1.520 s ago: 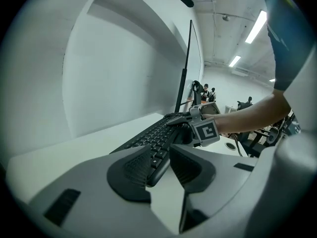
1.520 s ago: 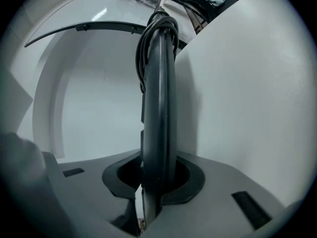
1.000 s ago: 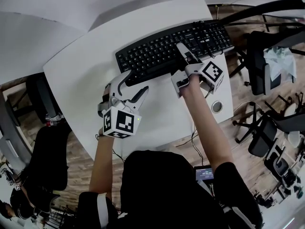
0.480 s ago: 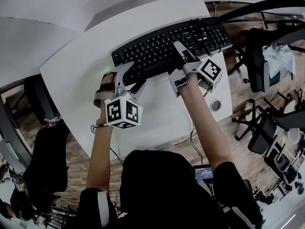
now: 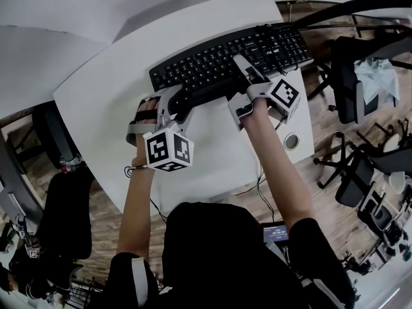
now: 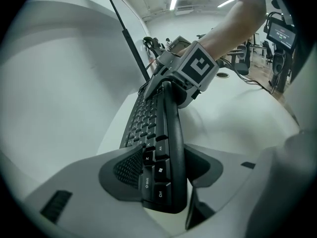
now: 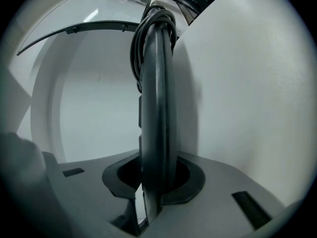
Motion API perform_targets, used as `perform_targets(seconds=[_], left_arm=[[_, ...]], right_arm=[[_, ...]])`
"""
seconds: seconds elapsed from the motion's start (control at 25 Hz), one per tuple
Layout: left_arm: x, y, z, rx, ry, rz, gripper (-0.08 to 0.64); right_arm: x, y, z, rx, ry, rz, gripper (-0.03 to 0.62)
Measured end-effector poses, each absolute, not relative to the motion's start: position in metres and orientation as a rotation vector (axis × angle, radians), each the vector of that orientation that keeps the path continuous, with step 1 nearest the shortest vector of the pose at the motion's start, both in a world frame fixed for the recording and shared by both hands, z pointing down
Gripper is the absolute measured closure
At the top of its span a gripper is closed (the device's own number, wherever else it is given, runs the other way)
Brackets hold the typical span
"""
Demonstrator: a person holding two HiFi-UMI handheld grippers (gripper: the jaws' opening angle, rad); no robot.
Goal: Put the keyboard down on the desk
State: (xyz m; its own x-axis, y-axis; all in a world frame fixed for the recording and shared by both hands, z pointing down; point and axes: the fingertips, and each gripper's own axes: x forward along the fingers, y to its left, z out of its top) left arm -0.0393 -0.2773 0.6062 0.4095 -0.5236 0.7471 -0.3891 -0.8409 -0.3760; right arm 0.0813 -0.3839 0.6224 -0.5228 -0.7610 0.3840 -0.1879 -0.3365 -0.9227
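A black keyboard (image 5: 225, 60) sits slantwise across the far half of a white desk (image 5: 103, 102), its right end reaching toward the far right corner. From above it looks level and at or just over the desktop; whether it fully rests there cannot be told.

2 hand-held grippers work along its near long edge. The right gripper (image 5: 237, 82) is clamped on that edge right of the middle, 1 jaw over the keys and 1 beneath; its own view shows the thin edge of the keyboard (image 7: 156, 83) pinched in the jaw notch. The left gripper (image 5: 175, 105) is at the near left corner, and its jaws are closing with that corner between them. In its view the pads appear to meet the key side and the underside of the keyboard (image 6: 171, 128).

Both bare forearms reach forward from the near edge of the desk, wrists turned so the jaws bite the edge from the front.

This looks like the 2-handed holding stage. Next would likely be lowering both ends evenly until flat, then letting go.
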Motion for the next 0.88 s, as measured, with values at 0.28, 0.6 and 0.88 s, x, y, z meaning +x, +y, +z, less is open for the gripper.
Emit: perform_targets(seconds=[0.28,0.6,0.88], left_arm=[[-0.039,-0.278,0.607,-2.520,0.835,-1.419,0.316],[-0.040,-0.278,0.608,-2.502,0.838,-1.435,0.316],[-0.039,-0.280,0.614,-2.484,0.841,-1.446,0.316]], right_arm=[[0.081,-0.384,0.622,-1.222,1.507,-1.919,0.480],[0.089,-0.373,0.618,-1.200,1.507,-1.940,0.480],[0.104,-0.356,0.616,-1.212,1.525,-1.969,0.474]])
